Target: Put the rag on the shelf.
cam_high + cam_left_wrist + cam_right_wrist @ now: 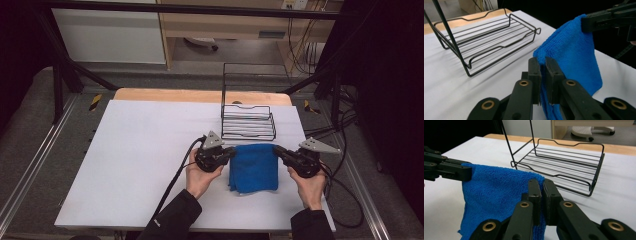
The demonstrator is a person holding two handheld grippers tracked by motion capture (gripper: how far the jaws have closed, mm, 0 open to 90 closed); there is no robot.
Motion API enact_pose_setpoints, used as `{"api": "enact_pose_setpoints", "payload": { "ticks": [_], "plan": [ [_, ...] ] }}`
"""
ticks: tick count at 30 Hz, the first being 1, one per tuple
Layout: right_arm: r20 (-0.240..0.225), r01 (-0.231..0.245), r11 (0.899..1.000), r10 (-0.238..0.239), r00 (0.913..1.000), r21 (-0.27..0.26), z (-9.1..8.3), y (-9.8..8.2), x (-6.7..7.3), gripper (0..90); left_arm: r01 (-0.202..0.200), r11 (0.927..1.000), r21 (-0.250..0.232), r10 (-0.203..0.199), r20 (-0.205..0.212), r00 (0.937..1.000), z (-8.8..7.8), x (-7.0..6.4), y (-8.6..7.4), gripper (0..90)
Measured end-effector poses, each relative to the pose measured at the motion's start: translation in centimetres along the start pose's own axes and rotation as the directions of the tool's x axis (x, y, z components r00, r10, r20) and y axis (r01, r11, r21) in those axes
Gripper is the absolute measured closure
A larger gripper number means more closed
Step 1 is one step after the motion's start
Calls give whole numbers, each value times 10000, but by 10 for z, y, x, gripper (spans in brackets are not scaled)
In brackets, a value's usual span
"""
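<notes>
The folded blue microfibre cloth hangs between the two grippers, its top corners pinched: the left gripper clamps the corner at the cloth's 10 o'clock, the right gripper the corner at 2 o'clock. Both hands reach in from 6 o'clock, jaws pointing inward. The black wire rack stands at the cloth's 12 o'clock on the white table

I see the table, white-topped with a bare wood strip along its 12 o'clock edge. A black wire rack stands on it toward 1 o'clock. The blue cloth's lower end rests on the table at 5 o'clock.
</notes>
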State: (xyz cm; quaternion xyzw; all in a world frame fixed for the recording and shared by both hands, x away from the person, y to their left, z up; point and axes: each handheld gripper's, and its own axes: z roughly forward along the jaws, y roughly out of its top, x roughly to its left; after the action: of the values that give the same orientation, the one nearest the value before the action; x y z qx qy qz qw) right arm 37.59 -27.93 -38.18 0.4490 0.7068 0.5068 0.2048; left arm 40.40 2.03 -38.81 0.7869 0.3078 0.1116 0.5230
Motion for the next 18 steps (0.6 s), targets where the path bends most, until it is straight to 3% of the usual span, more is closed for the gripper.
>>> {"api": "enact_pose_setpoints", "payload": {
  "ticks": [18],
  "plan": [
    [91, 289, 9927, -280, 9996, -1174, -20, 19, 8, 867, -560, 9953, -789, 558, -43, 9984, -18, -9, 26, 838]
  ]
}}
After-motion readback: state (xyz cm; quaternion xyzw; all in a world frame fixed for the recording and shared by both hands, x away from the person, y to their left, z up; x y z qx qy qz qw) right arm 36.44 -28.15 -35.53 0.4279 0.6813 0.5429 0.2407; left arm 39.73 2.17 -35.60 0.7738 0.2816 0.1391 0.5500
